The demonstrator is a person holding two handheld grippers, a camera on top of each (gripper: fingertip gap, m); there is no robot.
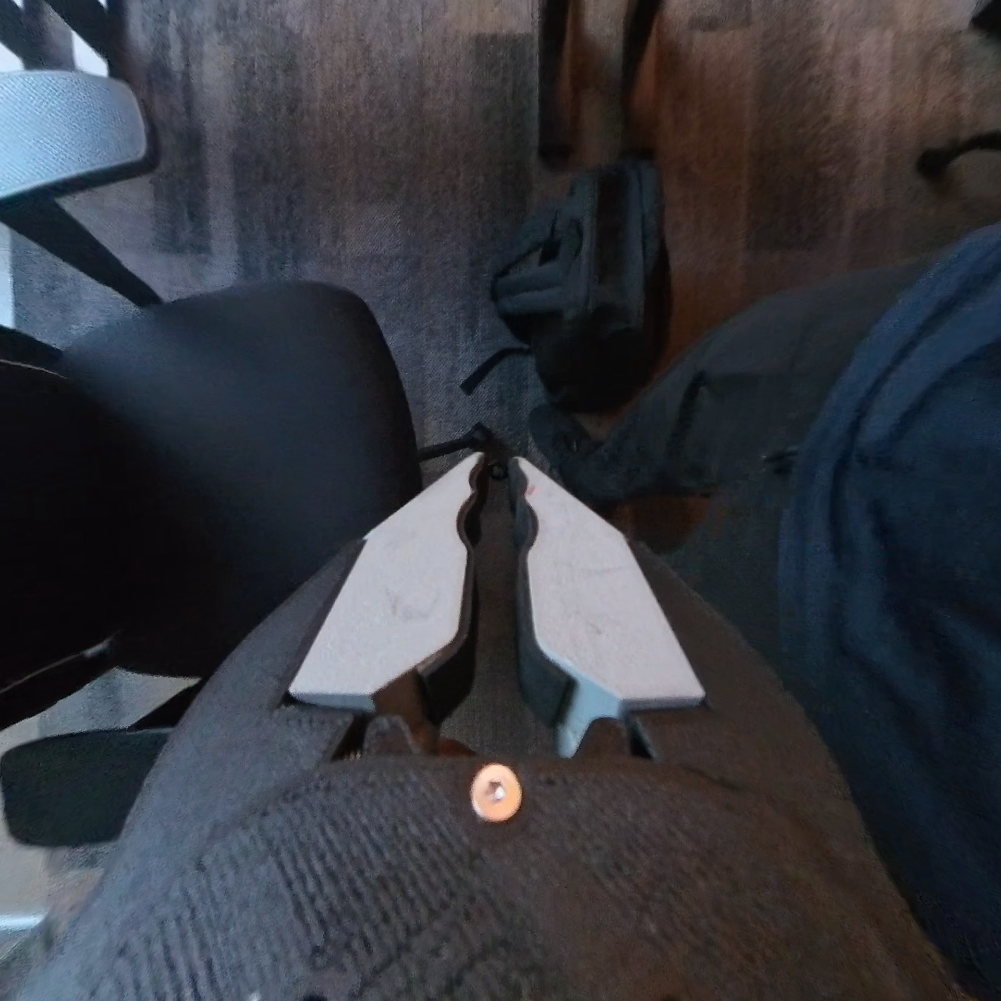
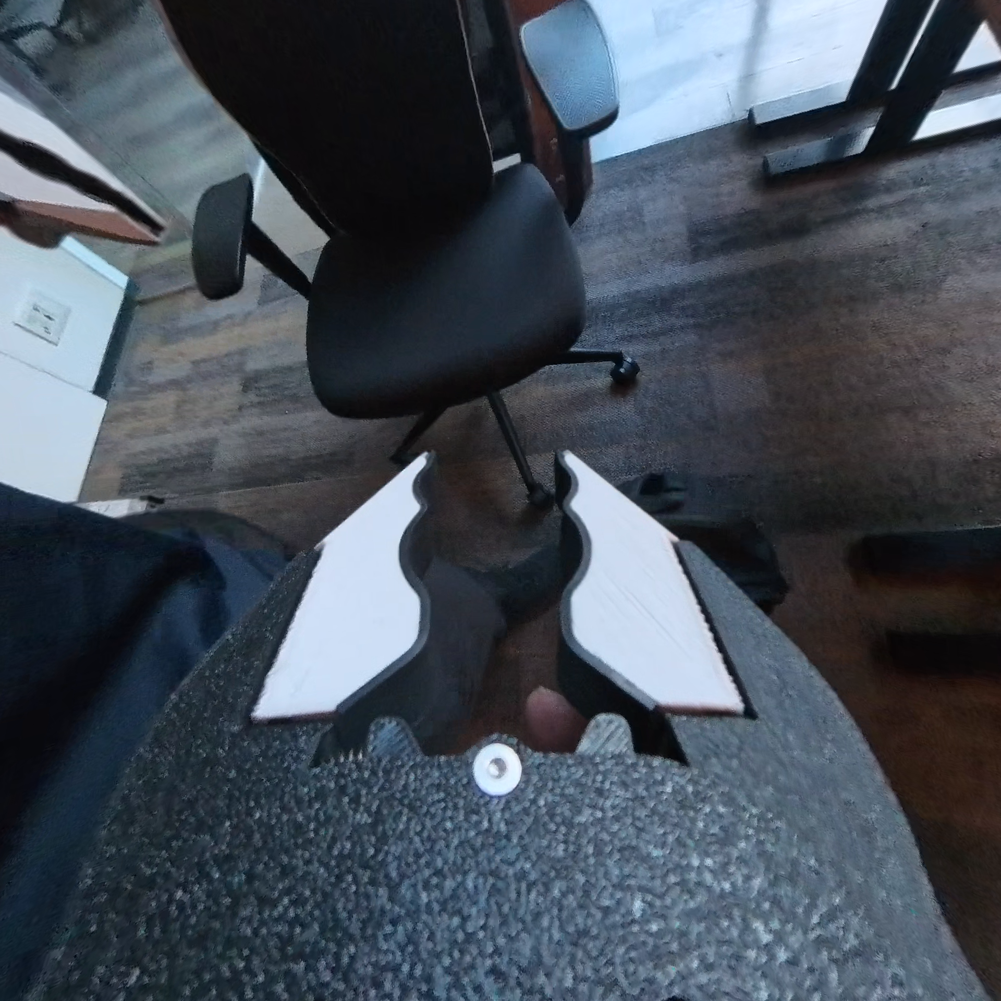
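Observation:
My left gripper (image 1: 497,460) points down at a grey carpet floor (image 1: 352,189). Its white fingers (image 1: 401,585) are drawn almost together and hold nothing. A black office chair seat (image 1: 227,433) is close on its left, and a chair leg end shows just past the tips. My right gripper (image 2: 494,457) is open and empty above a brown floor. The same black chair (image 2: 444,303) stands just beyond it, with one chair leg (image 2: 514,444) running down between the fingertips. A fingertip (image 2: 547,715) shows at the gripper's base.
A person's leg in dark blue cloth (image 1: 894,487) fills the right of the left wrist view, with a dark shoe (image 1: 590,460). A dark bag (image 1: 585,271) lies on the floor. A white cabinet (image 2: 43,379) stands at the left and black table legs (image 2: 894,81) at the far right. The tips of one gripper are about 30 cm away from the tips of the other.

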